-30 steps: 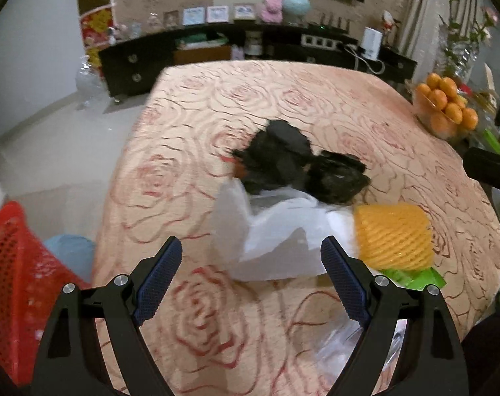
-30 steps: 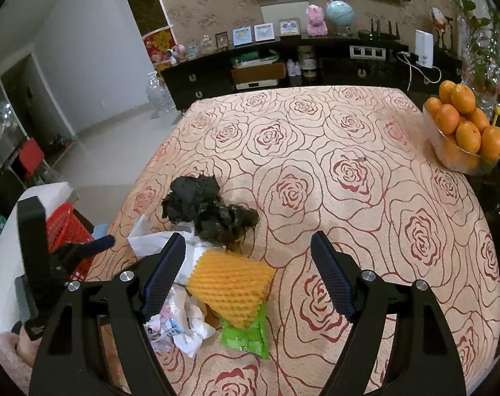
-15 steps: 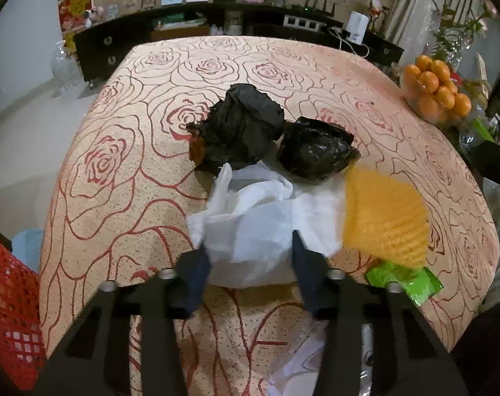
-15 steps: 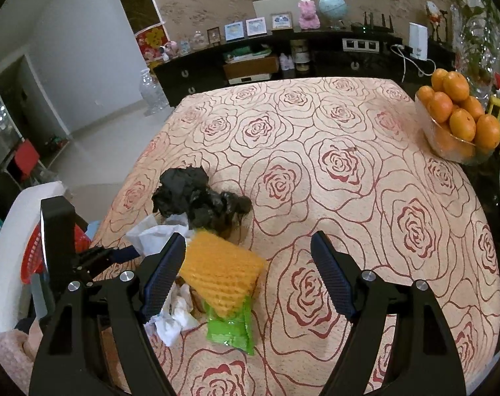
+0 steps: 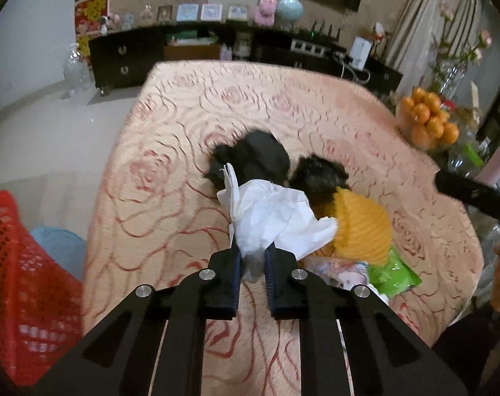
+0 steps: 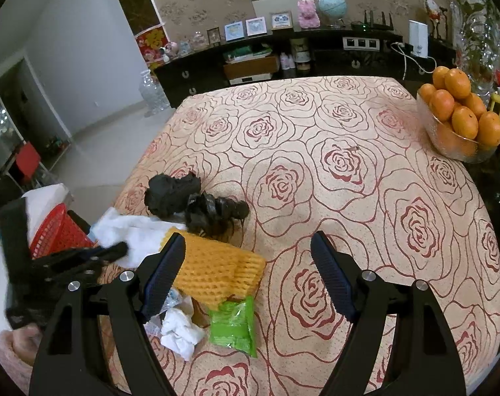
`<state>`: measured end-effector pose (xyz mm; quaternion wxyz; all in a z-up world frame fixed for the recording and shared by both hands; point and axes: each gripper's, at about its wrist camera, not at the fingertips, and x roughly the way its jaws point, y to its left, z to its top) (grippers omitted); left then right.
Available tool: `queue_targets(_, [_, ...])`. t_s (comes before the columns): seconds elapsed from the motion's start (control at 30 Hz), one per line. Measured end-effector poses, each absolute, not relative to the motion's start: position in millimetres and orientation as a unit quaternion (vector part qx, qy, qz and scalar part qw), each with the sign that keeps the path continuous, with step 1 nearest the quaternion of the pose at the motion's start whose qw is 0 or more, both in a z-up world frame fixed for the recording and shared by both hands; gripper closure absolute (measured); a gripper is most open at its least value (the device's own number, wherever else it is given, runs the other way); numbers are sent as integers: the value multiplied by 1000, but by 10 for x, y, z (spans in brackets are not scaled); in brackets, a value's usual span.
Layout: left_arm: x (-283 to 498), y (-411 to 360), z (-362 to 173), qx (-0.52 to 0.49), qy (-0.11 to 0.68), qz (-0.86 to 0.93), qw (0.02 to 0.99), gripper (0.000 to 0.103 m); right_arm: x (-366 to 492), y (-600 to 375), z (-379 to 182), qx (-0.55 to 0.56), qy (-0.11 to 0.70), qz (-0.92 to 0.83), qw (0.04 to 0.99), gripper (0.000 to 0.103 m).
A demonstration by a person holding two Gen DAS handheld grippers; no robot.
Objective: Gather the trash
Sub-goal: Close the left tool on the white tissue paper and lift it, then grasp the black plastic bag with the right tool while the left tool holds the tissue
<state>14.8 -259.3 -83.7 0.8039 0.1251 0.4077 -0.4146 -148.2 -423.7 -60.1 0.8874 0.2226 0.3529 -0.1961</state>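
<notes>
Closed since a second ago: left gripper [image 5: 252, 260], earlier wide apart before the pile, now pinched tight on the near edge of the white tissue [image 5: 269, 217], paper bunched between the pads and rising off the worktop [image 5: 171, 151]

Right gripper [image 6: 246, 264] unmoved, spread wide with nothing between the pads, hovering over bare cloth at about 3 o'clock of the trash pile

Rest of the trash gathered near the worktop's near-left edge: two black crumpled bags [image 6: 197, 201] at 12 o'clock of the tissue, orange foam net [image 6: 213, 270] at 3 o'clock of it and partly under its far flap, green wrapper [image 6: 233, 326] at 5 o'clock, small crumpled paper [image 6: 180, 330] beside that wrapper

Red basket [image 5: 22, 290] down off the worktop at 9 o'clock of the left gripper, likely the destination

Risks from here, as judgement: grip only on a thin corner, so tearing or slipping out during the swing toward the basket; loose far flap touching the foam net and black bags, so dragging one of them off the worktop edge; light paper flaring open and catching the basket rim instead of dropping in; blur in the left view hinting at a quick lift, raising the chance of each
</notes>
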Motion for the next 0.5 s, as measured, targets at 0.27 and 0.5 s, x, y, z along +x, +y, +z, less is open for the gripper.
queue_targets(0.27, [192, -2081, -501, 93, 374, -401, 831, 91, -1400, -4169, -613, 218, 353, -184, 891, 27])
queue_targets(0.5, [285, -1794, -423, 81, 368, -374, 847, 91, -1196, -4075, -743, 211, 367, -162, 891, 27])
